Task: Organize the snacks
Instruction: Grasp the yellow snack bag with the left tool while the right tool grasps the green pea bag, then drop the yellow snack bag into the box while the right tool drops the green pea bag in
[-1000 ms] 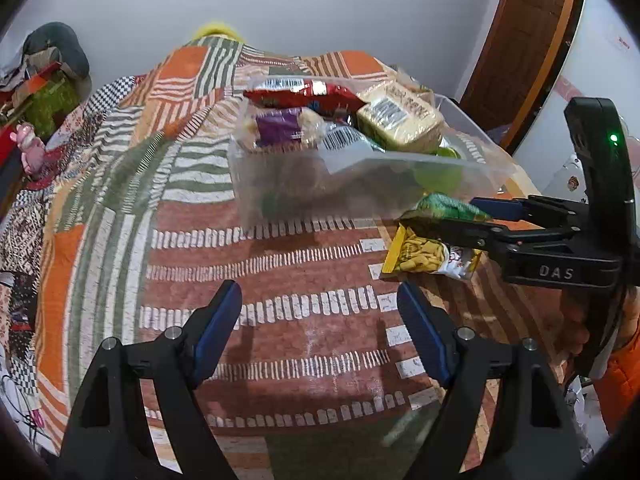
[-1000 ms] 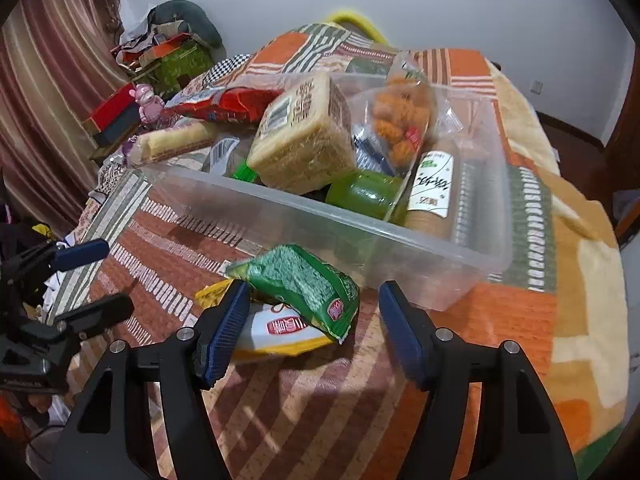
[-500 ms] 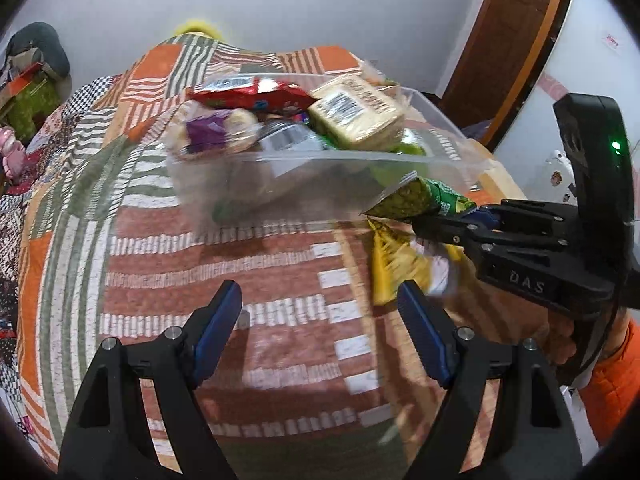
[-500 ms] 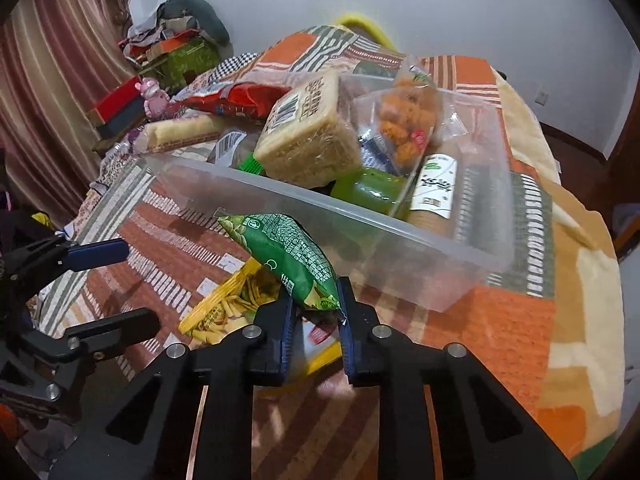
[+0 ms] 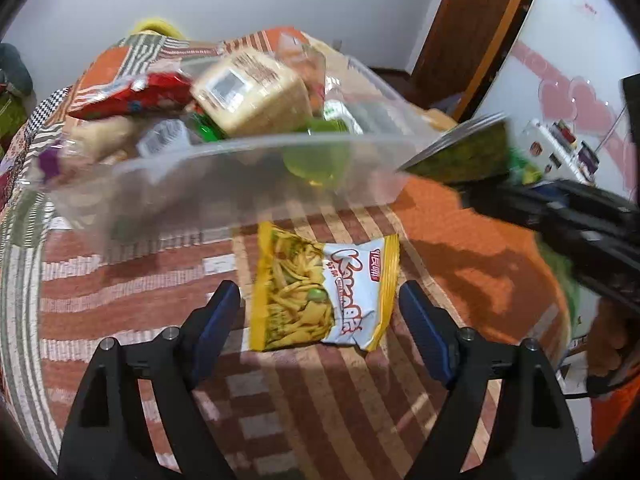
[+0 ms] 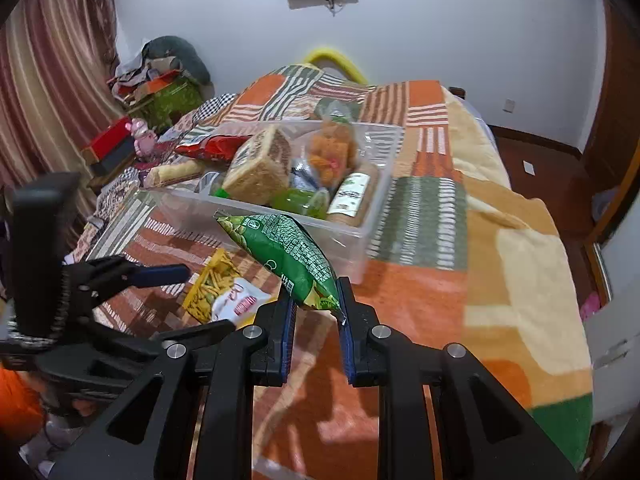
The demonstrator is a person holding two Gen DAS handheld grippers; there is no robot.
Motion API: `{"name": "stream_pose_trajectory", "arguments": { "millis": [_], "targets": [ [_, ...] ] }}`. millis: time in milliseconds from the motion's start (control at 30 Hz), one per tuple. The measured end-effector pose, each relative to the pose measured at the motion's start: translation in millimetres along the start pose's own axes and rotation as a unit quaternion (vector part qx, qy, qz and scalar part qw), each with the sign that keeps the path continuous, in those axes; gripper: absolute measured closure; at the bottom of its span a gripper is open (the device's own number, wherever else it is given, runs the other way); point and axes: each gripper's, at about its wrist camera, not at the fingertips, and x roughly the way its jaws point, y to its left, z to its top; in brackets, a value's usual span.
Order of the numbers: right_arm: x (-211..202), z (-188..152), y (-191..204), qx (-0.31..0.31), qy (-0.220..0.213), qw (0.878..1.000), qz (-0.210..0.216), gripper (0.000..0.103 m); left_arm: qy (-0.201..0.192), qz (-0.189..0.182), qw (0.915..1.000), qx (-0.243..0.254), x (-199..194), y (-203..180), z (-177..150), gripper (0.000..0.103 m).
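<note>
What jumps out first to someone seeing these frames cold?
The green snack bag, pinched at its lower end by the right gripper and held up in the air in front of the clear plastic bin heaped with snacks on the patchwork bedspread. Next, the yellow chips packet lying flat on the bedspread, framed between the open fingers of the left gripper.

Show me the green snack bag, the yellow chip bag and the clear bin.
green snack bag (image 6: 288,252): right wrist view, bag's middle.
yellow chip bag (image 5: 320,292): left wrist view, front face.
clear bin (image 6: 352,236): right wrist view, near wall.
</note>
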Motion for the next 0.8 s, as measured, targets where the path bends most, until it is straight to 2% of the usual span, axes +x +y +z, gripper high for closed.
{"name": "stream_pose_trajectory", "arguments": {
  "millis": [167, 400, 667, 800],
  "targets": [
    [-4.6, -1.8, -8.3, 0.012, -0.005, 1.0, 0.0, 0.085, -0.004, 0.036, 0.9993, 0.013, 17.5, -5.0, 0.0, 0.021],
    [-4.5, -2.6, -9.2, 0.016, -0.007, 1.0, 0.004, 0.085, -0.023, 0.029, 0.999, 0.025, 13.4, -6.5, -2.7, 0.047],
    [-8.1, -0.4, -7.2, 0.015, -0.015, 1.0, 0.006, 0.085, -0.047, 0.021, 0.9985, 0.018, -18.0, -2.4, -9.1, 0.049],
    [-11.9, 7.0, -6.4, 0.015, -0.026, 1.0, 0.006, 0.085, -0.071, 0.018, 0.9972, 0.012, -38.5, 2.3, -0.8, 0.05]
  ]
}}
